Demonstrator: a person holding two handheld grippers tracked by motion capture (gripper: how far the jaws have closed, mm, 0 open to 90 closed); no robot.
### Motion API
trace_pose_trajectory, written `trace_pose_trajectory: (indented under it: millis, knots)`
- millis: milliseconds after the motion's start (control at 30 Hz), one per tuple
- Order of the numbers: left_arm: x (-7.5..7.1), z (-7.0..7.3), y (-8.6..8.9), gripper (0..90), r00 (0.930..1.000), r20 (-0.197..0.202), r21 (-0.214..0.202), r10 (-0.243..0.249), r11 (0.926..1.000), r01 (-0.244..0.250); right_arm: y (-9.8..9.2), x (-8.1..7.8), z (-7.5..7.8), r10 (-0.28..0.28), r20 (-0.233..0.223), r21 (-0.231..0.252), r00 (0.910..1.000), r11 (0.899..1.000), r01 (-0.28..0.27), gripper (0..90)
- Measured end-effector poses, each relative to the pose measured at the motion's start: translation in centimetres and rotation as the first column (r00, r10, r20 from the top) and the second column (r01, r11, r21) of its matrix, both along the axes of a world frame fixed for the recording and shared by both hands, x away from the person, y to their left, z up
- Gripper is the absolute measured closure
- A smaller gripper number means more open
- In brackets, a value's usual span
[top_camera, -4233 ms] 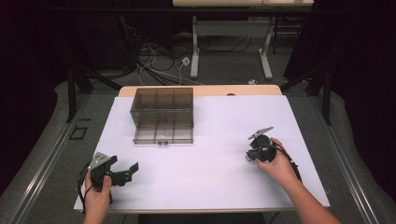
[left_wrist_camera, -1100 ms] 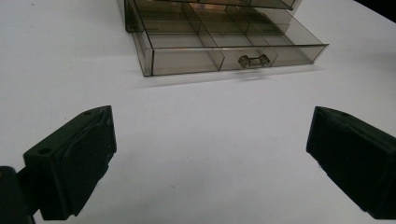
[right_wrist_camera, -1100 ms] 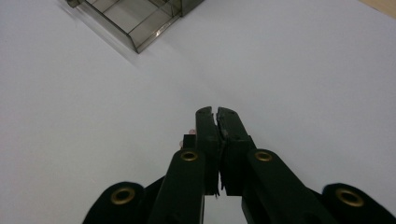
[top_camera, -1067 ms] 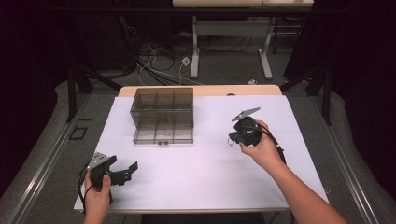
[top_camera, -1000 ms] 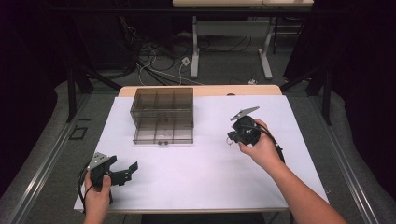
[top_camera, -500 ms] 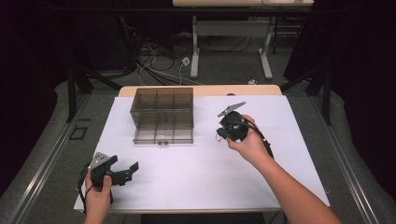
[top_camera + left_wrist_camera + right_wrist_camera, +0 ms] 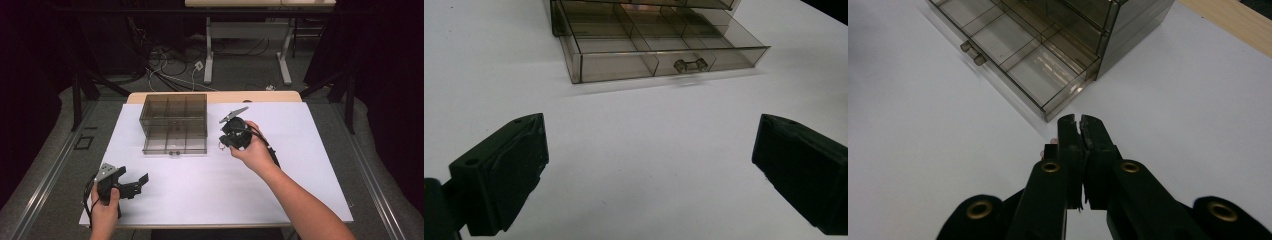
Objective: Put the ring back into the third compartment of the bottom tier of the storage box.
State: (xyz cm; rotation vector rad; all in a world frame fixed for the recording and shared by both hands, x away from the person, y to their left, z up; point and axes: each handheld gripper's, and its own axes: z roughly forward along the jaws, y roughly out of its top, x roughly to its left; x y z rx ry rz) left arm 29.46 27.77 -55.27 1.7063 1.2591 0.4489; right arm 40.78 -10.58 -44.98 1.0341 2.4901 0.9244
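I see a smoky clear plastic drawer box (image 7: 174,123) at the back-left of the white mat (image 7: 300,150), upright and square to the mat's edges. Its bottom drawer (image 7: 659,52) is pulled out toward me, with empty divided compartments. A small clear handle (image 7: 690,64) sits mid-front on the drawer. The upper part of the box stays shut.

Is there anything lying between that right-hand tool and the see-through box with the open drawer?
Nothing visible does. The right hand-held gripper, jaws shut and empty, hangs just off the near corner of the smoky transparent plastic drawer box, whose bottom drawer is pulled out. Between them lies bare white table surface.
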Motion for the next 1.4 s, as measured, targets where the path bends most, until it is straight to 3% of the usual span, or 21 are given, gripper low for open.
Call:
trace_pose_trajectory:
  millis: [167,233,500,600,700,767,867,900,933,1000,1133,1400]
  knots:
    - [0.0,0.0,0.0,1.9,1.0000,0.001,0.001,-0.002,1.0000,0.002,1.1,0.3,-0.1,0.000,-0.027,0.011,0.9996,1.000,0.000,88.1]
    - [0.0,0.0,0.0,1.9,1.0000,0.001,0.001,-0.002,1.0000,0.002,1.5,0.5,-0.3,0.004,-0.008,0.018,1.0000,1.000,-0.004,88.2]
    - [0.0,-0.1,0.1,1.9,1.0000,0.001,0.003,-0.003,1.0000,0.003,3.2,0.9,-0.5,0.012,-0.015,-0.007,0.9998,1.000,-0.012,88.2]
    - [0.0,-0.1,0.1,1.9,1.0000,0.003,0.002,-0.003,1.0000,0.003,3.7,1.2,-0.9,0.018,-0.005,0.009,0.9998,1.000,-0.018,88.1]
    - [0.0,-0.1,0.1,1.9,1.0000,0.003,0.002,-0.005,1.0000,0.005,4.2,1.3,-1.1,0.019,-0.027,-0.008,0.9995,1.000,-0.019,88.2]
    - [0.0,-0.1,0.1,1.9,1.0000,0.000,0.002,-0.006,1.0000,0.006,4.6,1.4,-1.5,0.014,-0.006,0.005,0.9999,1.000,-0.014,88.2]
    - [0.1,-0.1,0.1,1.9,1.0000,0.000,0.001,-0.006,1.0000,0.006,4.8,1.5,-1.5,0.017,-0.016,-0.004,0.9997,1.000,-0.017,88.2]
    - [0.1,-0.1,0.1,1.9,1.0000,0.000,0.001,-0.007,1.0000,0.007,4.9,1.6,-1.7,0.016,0.000,0.004,0.9999,1.000,-0.016,88.2]
    - [0.1,-0.1,0.1,1.9,1.0000,0.002,0.002,-0.007,1.0000,0.007,4.9,1.6,-1.5,0.012,-0.019,-0.009,0.9997,1.000,-0.012,88.2]
    - [0.1,-0.1,0.1,1.9,1.0000,0.002,0.000,-0.007,1.0000,0.007,5.1,1.7,-1.6,0.008,0.000,-0.005,1.0000,1.000,-0.008,88.1]
    - [0.1,-0.1,0.1,1.9,1.0000,0.001,0.000,-0.007,1.0000,0.007,5.4,1.8,-1.6,-0.007,-0.015,-0.005,0.9999,1.000,0.007,88.2]
    - [0.2,-0.1,0.0,1.9,1.0000,0.001,-0.007,-0.008,0.9999,0.008,6.0,2.2,-1.8,-0.013,-0.004,0.000,0.9999,1.000,0.013,88.2]
